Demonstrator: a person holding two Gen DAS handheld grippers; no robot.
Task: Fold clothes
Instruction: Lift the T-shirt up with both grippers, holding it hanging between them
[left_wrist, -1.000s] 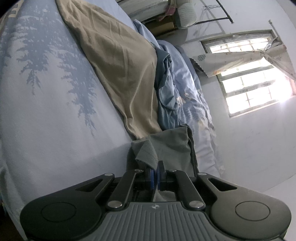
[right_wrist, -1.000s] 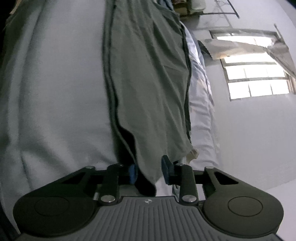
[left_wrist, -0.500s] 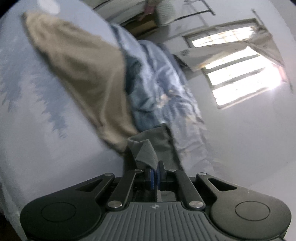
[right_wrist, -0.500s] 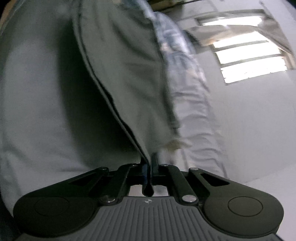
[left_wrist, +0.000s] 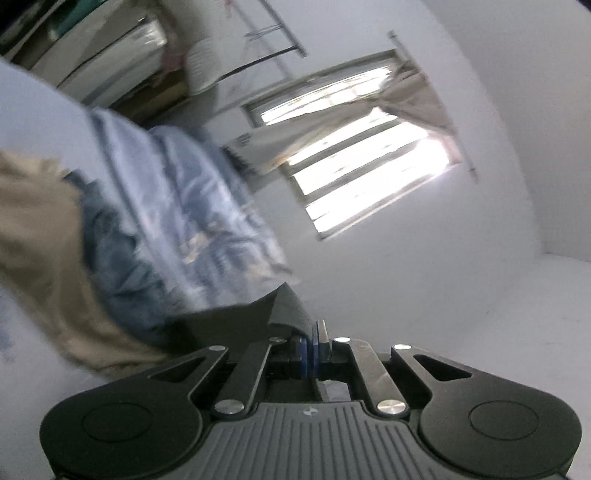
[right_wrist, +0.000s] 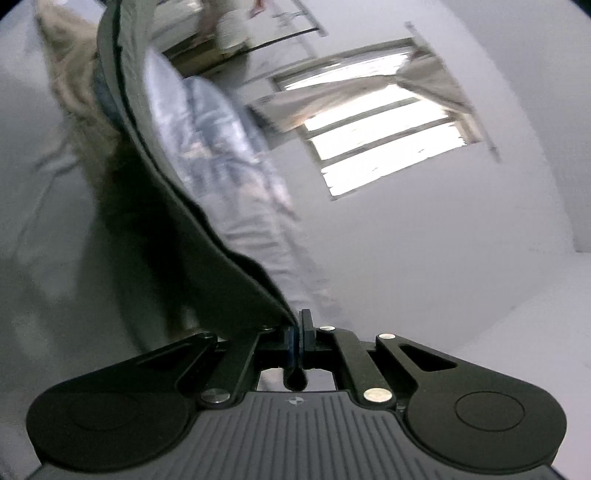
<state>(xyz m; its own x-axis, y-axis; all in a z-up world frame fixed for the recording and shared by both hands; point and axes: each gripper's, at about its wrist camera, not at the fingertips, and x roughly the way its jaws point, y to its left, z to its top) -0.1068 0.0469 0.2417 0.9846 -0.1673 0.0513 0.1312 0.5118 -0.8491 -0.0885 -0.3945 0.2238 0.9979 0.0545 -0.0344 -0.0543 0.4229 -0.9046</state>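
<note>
Clamping a corner of the dark grey garment (left_wrist: 236, 325), the left gripper (left_wrist: 313, 334) had its two blue pads pressed together with the cloth caught between them. From that pinch the garment fell away to the left of the gripper and dropped out of sight behind its black body. The right gripper (right_wrist: 298, 326) was likewise closed tight on the same dark grey garment (right_wrist: 207, 258), gripping it at a seamed edge. In the right wrist view that edge ran from the pads up and to the left as a long taut band, reaching toward the top left corner.

The barred window (left_wrist: 362, 147) served as the fixed mark of the room. Its pale curtain (left_wrist: 369, 107) hung bunched across its upper part. To the left of the window lay the bed (left_wrist: 33, 122), covered in a light sheet. A crumpled blue quilt (left_wrist: 192, 206) sat on the bed between the window and a tan cloth (left_wrist: 40, 236), which spread further left still. The garment's held corner was below the window and just beside the lower end of the quilt. Above and left of the window stood a metal rack (left_wrist: 266, 55) against the white wall (left_wrist: 461, 288). Much of both views was blurred, so the print on the quilt could not be made out.
</note>
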